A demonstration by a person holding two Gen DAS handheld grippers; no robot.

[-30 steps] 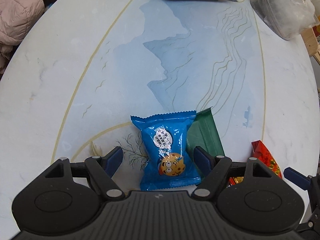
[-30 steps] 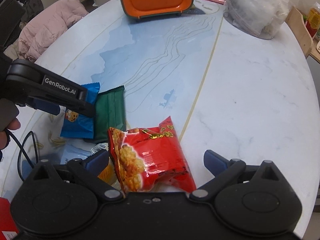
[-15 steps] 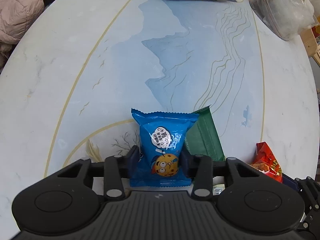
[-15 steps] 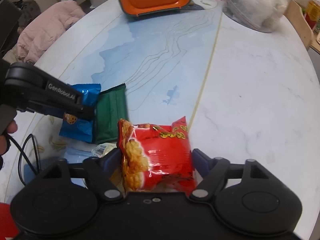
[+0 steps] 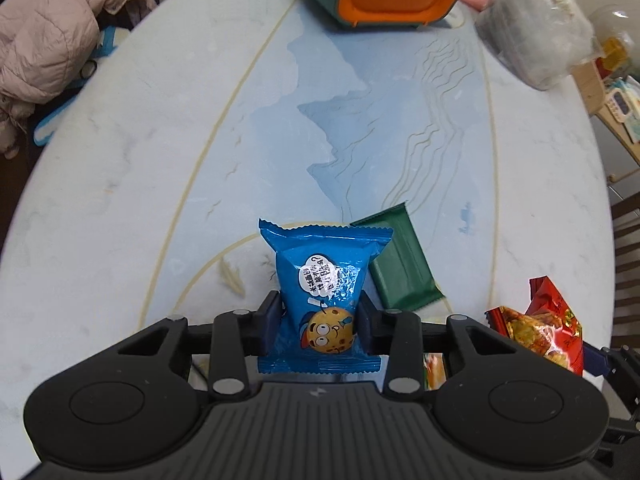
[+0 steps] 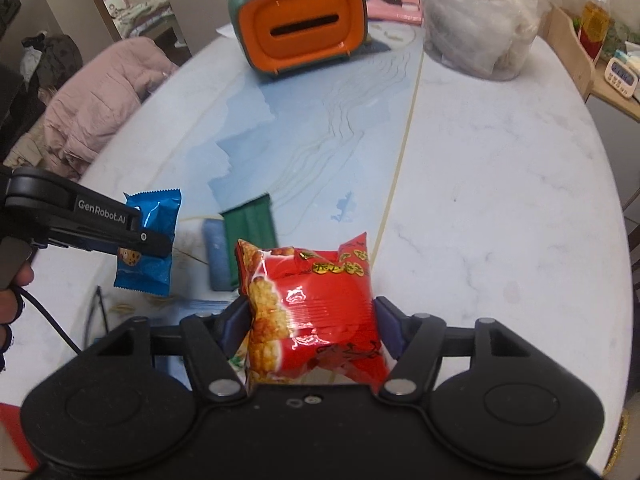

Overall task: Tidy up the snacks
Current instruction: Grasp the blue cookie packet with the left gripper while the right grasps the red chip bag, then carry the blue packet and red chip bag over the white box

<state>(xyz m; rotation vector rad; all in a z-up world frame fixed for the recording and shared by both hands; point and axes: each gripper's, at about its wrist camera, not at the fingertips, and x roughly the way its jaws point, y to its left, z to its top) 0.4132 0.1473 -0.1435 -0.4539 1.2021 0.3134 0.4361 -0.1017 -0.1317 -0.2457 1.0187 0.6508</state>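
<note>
My left gripper (image 5: pixel 320 312) is shut on a blue cookie packet (image 5: pixel 324 276) and holds it a little above the table; the right wrist view shows the same packet (image 6: pixel 154 216) hanging from the left gripper (image 6: pixel 148 240). My right gripper (image 6: pixel 310 320) has a puffy red snack bag (image 6: pixel 316 304) between its pads, and its jaws are closing on the bag, which is lifted clear of the table. The red snack bag (image 5: pixel 540 328) also shows at the right edge of the left wrist view. A green packet (image 5: pixel 400 264) lies flat on the table between the two.
An orange-and-green container (image 6: pixel 304 28) with a slot stands at the far end of the white-and-blue table (image 6: pixel 480 184). A clear plastic bag (image 6: pixel 476 20) sits at the far right, and a pink jacket (image 6: pixel 100 100) lies beyond the left edge. A blue-grey bar (image 6: pixel 216 256) lies beside the green packet (image 6: pixel 248 228).
Both grippers went from wide open to closed on their packets. Both then rose, lifting the blue packet and the red bag off the table.
</note>
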